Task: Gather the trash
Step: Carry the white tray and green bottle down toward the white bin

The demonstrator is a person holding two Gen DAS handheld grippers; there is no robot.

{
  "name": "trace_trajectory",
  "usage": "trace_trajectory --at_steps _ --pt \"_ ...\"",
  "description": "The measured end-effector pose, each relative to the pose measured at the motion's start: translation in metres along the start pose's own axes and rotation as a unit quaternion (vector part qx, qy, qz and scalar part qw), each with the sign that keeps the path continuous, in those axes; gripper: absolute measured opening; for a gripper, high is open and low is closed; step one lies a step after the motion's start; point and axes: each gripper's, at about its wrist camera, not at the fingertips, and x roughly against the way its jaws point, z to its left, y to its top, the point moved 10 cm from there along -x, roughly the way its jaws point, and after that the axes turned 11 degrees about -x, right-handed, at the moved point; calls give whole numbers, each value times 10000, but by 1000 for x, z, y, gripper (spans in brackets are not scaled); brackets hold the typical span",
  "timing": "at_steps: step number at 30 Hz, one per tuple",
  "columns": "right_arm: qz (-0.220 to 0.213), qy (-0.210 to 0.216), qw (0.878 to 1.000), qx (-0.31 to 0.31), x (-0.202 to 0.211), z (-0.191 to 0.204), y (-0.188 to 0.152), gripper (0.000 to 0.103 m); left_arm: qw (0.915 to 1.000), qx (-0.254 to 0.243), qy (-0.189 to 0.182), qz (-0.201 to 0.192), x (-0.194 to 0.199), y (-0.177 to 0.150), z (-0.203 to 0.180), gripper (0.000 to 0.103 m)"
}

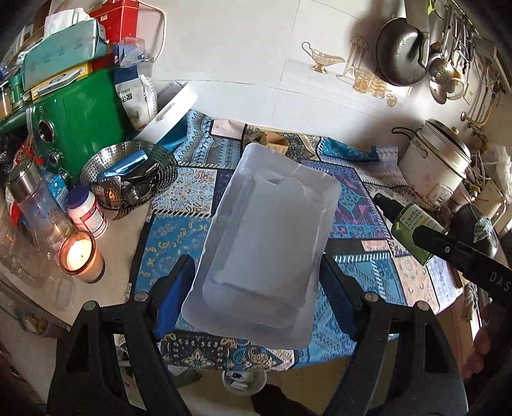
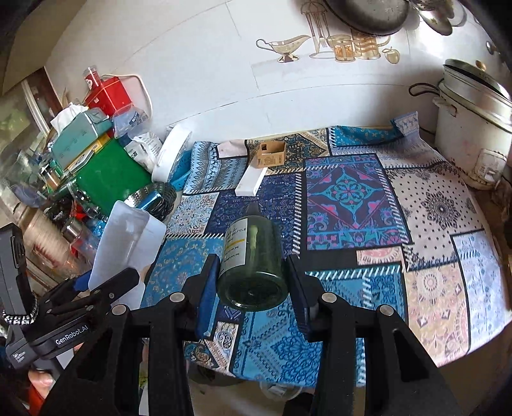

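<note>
Left claw [image 1: 256, 281] pinches a clear plastic tray [image 1: 265, 243] by its long edges; right claw [image 2: 252, 281] pinches a green bottle [image 2: 252, 265] near its base, both lifted above the patterned cloth [image 2: 352, 198] on the worktop. We should keep both grips steady and carry clear of the candle [image 1: 78, 252] at nine o'clock. A small box [image 2: 272, 153] lies at twelve o'clock.

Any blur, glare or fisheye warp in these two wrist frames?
Left wrist: strong barrel warp, dark corners; lit candle blooms white; clear plastic tray sharp. Right wrist: same warp; green bottle sharp, clutter at the left edge smeared; hard shadows under the hanging pan.
</note>
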Motion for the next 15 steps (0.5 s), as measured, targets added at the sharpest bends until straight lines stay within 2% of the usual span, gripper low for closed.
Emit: trace_trajectory --at_steps 8,15 --pt "79 -234 9984 -501 16 10 -84 39 9978 -405 -377 355 31 -86 0 78" --pt "344 -476 9950 -813 22 3 -153 39 9919 -585 -646 927 34 -164 -1 78"
